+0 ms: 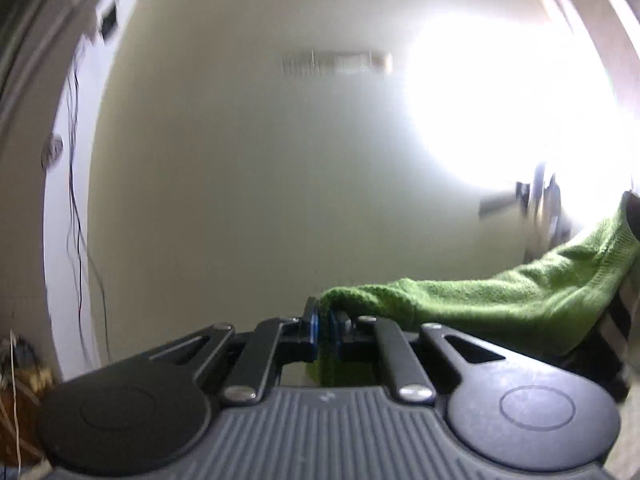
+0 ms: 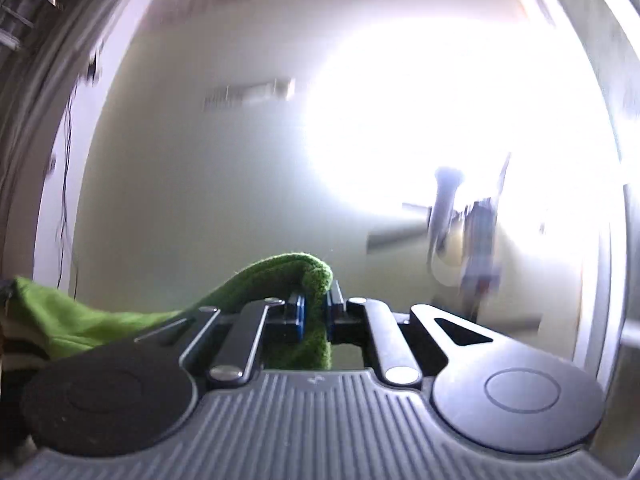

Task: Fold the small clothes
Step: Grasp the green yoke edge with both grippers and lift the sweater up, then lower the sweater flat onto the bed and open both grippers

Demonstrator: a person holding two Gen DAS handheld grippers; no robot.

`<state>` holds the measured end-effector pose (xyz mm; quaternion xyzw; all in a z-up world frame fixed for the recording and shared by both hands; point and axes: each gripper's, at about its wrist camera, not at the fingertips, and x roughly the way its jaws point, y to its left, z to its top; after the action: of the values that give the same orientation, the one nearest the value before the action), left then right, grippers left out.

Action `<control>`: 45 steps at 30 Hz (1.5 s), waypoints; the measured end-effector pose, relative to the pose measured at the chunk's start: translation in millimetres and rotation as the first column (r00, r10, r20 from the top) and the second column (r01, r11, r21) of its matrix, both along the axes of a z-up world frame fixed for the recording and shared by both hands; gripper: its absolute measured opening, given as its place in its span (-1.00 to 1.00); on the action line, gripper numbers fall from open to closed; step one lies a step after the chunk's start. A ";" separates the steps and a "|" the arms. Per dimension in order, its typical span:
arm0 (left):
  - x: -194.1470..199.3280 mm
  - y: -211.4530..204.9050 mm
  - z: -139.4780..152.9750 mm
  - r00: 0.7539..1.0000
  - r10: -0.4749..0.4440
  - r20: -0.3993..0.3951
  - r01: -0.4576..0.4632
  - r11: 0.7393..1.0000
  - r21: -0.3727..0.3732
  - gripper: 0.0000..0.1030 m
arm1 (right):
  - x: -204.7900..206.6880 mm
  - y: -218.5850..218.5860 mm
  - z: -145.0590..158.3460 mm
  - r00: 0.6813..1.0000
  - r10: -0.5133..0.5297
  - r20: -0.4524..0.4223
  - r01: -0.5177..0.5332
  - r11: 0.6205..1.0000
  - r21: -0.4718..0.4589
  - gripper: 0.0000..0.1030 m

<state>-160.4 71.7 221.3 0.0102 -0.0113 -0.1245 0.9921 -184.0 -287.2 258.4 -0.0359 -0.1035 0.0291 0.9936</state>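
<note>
A green knitted garment (image 1: pixel 480 300) hangs stretched in the air between my two grippers. My left gripper (image 1: pixel 323 330) is shut on one corner of it; the cloth runs from the blue pads off to the right. In the right wrist view the garment (image 2: pixel 80 320) runs off to the left, and my right gripper (image 2: pixel 314 312) is shut on its other corner, which bunches over the pads. Both cameras point up at the ceiling. The lower part of the garment is hidden.
A pale ceiling (image 1: pixel 260 180) fills both views, with an air vent (image 1: pixel 336 64) and a ceiling fan (image 2: pixel 444 216) beside a glaring bright light (image 2: pixel 460 120). Thin dark cables (image 1: pixel 76 200) hang down the white wall at the left.
</note>
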 end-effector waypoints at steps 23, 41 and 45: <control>-4.4 -35.2 90.1 0.988 0.003 0.156 -0.004 1.000 0.003 -0.88 | 41.8 -19.2 50.9 0.994 -0.054 -0.092 0.049 0.997 -0.057 -0.75; 140.5 -125.3 -188.7 0.884 -0.013 -0.468 0.202 0.912 0.356 -0.47 | 176.9 -61.7 -265.3 0.675 -0.149 -0.723 0.099 0.989 -0.112 0.20; 128.2 -117.9 -204.0 0.863 -0.019 -0.506 0.221 0.913 0.343 -0.44 | 154.1 -88.0 -272.4 0.634 -0.056 -0.771 0.167 0.984 0.065 0.67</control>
<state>-32.2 -46.2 17.3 0.1745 0.2658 -0.1855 0.9298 -29.9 -375.2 -14.0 0.0383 0.3275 -0.0267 0.9437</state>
